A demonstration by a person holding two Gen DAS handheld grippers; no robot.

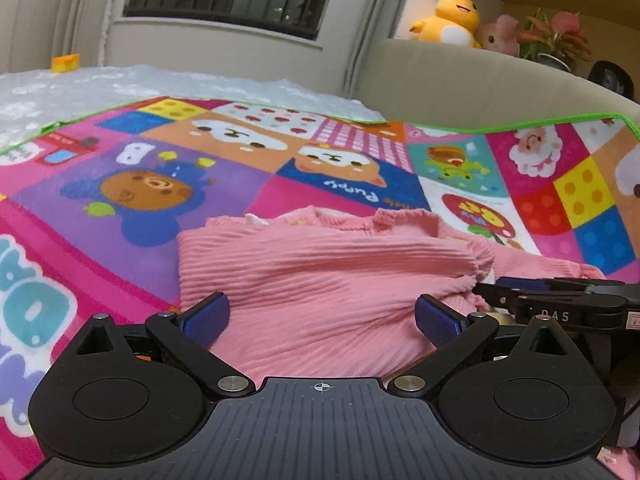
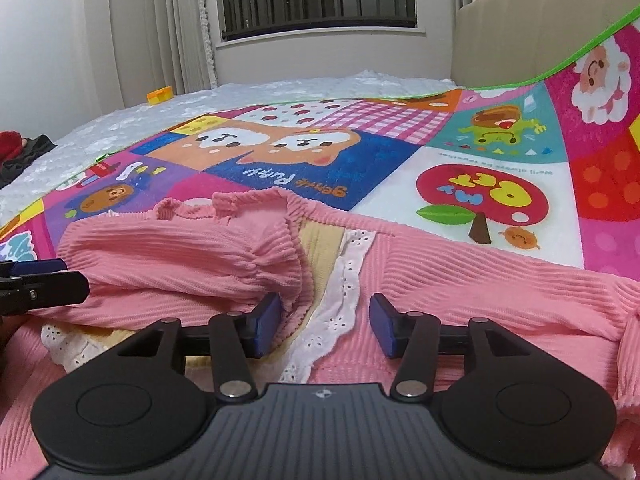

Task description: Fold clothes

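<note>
A pink ribbed garment point(image 1: 320, 280) lies on the cartoon play mat point(image 1: 200, 184), one sleeve point(image 2: 180, 256) folded across its body. White lace trim point(image 2: 344, 288) and a pale yellow lining point(image 2: 320, 248) show at its opening. My left gripper point(image 1: 322, 318) hovers open just above the folded part, nothing between its blue pads point(image 1: 208, 316). My right gripper point(image 2: 326, 322) is open over the lace trim, its left pad point(image 2: 268, 320) against the sleeve's ruffled cuff. Each gripper shows side-on in the other view: the right gripper point(image 1: 552, 298), the left gripper point(image 2: 44, 280).
The mat point(image 2: 480, 140) covers a bed with a white cover point(image 2: 280, 92). A beige headboard point(image 1: 480, 80) rises at the right, carrying plush toys point(image 1: 452, 20) and a plant point(image 1: 556, 36). A yellow block point(image 2: 160, 94) and dark clothing point(image 2: 20, 148) lie at the far left.
</note>
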